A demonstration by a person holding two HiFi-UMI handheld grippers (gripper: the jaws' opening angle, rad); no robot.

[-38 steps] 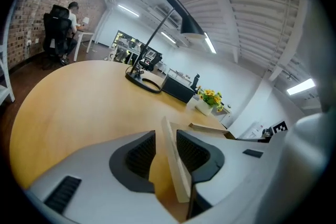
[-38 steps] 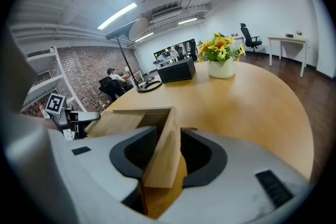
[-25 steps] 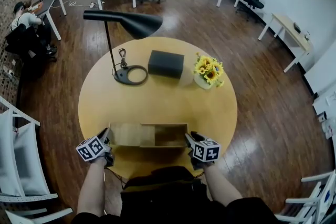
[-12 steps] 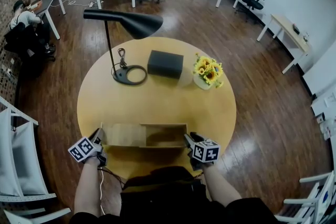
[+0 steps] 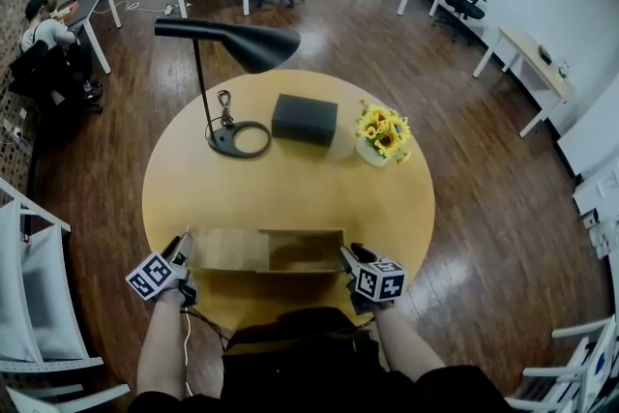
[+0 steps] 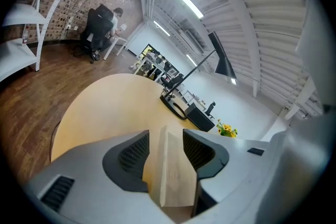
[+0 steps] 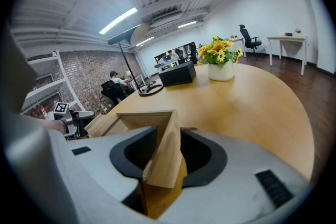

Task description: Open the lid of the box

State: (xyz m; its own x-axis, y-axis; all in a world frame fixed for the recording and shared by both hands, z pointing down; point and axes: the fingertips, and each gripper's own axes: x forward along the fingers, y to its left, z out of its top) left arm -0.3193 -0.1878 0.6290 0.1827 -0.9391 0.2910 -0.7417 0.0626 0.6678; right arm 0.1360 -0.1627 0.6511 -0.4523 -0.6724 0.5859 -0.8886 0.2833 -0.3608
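A light wooden box [image 5: 308,251] lies at the near edge of the round table [image 5: 290,189]. Its sliding lid [image 5: 224,249] sticks out to the left, and the right half of the inside is open to view. My left gripper [image 5: 182,252] is at the lid's left end. In the left gripper view its jaws [image 6: 165,147] are opening, with the lid's edge [image 6: 176,178] between them and a gap beside the left pad. My right gripper [image 5: 346,258] is shut on the box's right end wall [image 7: 165,162], which fills the space between the pads.
On the far half of the table stand a black desk lamp [image 5: 232,44] with a round base [image 5: 240,138], a black box [image 5: 305,118] and a vase of sunflowers [image 5: 384,132]. White chairs [image 5: 39,305] stand on the floor at the left. The table edge is right by my body.
My left gripper moved left with the lid, sliding it further out of the box. Since half a second ago nothing has shifted in the head view. The right gripper stayed put.
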